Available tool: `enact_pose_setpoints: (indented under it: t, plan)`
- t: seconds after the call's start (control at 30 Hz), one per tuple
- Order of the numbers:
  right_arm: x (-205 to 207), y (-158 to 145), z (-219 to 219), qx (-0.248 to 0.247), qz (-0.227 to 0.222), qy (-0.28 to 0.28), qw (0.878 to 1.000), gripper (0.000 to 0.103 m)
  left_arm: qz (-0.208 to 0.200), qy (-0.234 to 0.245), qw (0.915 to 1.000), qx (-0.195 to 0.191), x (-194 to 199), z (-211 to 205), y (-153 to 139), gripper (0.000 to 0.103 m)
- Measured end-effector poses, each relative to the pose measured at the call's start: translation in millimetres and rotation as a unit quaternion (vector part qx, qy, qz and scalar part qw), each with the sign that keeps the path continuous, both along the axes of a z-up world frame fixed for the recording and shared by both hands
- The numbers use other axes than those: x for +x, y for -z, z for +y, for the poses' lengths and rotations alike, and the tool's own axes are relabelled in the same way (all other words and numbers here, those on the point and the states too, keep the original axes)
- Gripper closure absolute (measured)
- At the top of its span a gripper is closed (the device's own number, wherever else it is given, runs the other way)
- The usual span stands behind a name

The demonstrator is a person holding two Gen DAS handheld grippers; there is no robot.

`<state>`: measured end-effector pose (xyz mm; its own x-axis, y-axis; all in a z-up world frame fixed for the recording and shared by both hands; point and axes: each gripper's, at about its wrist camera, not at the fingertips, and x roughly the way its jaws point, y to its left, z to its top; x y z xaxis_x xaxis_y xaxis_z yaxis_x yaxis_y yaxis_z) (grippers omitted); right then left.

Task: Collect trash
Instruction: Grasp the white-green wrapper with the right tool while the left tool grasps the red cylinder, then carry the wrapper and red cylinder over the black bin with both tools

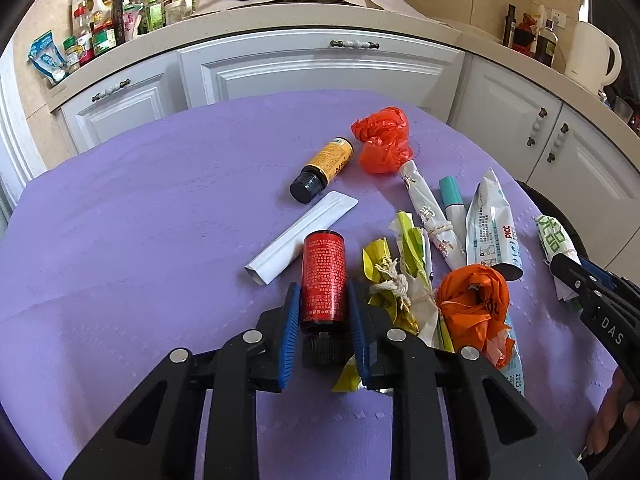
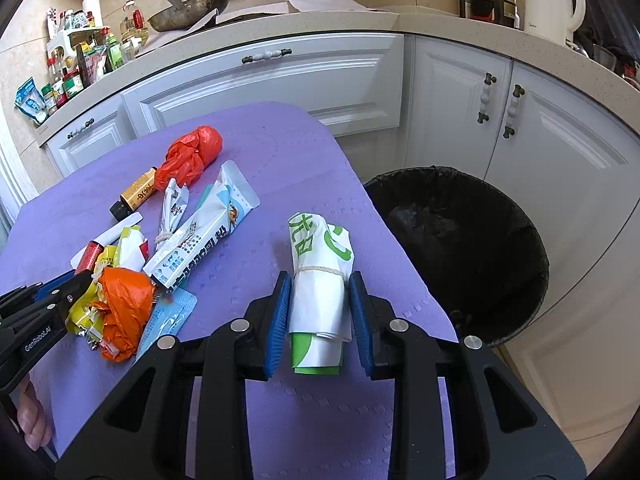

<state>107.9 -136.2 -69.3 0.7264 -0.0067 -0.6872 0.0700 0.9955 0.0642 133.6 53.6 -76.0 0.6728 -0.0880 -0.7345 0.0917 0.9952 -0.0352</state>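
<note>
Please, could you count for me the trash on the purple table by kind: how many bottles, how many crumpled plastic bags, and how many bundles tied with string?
Bottles: 2 (red-label bottle, yellow-label bottle)
Crumpled plastic bags: 2 (red bag, orange bag)
String-tied bundles: 3 (white wrapper, yellow-green wrapper, white-green roll)
Total: 7

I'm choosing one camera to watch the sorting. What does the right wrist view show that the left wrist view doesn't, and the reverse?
Only the right wrist view shows the black-lined trash bin beside the table. Only the left wrist view shows the red bottle lengthwise between the left gripper pads. Both show the purple table cover, the orange bag and the white-green roll in the right gripper.
</note>
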Motion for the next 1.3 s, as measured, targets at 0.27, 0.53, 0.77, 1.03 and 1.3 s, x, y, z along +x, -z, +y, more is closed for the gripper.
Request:
enact_pose_setpoints:
  t: [0.27,0.53,0.77,1.03,1.3]
  plan:
    - [-6.6,-5.5,-1.8,-0.002,-0.011,0.006,1.0,0.075,-0.02,-0.018,0.9996,0.001,-12.3,7.8,-9.5,0.078]
    - [-15.3,-20.5,-7.0,-0.012,-0.034,0.014,0.999,0.075,-0.061,-0.021,0.9979,0.0,-22.2,0.0,-31.5,0.078]
    - [-21.9,-36.0,-27.2,-0.03,-0.062,0.038,0.997,0.075,-0.084,0.008,0.9963,-0.017,-21.0,-25.6,-45.1,0.078]
    - [-24.7,-46.7,-65.6,-0.044,-0.086,0.079,0.992,0.075,-0.112,0.048,0.9919,-0.037,-13.5,-73.4,-58.1,0.078]
    - [-22.1,-43.6,-104.1,-0.057,-0.099,0.105,0.988,0.075,-0.117,0.093,0.9882,-0.031,-5.1,-132.8,-56.0,0.078]
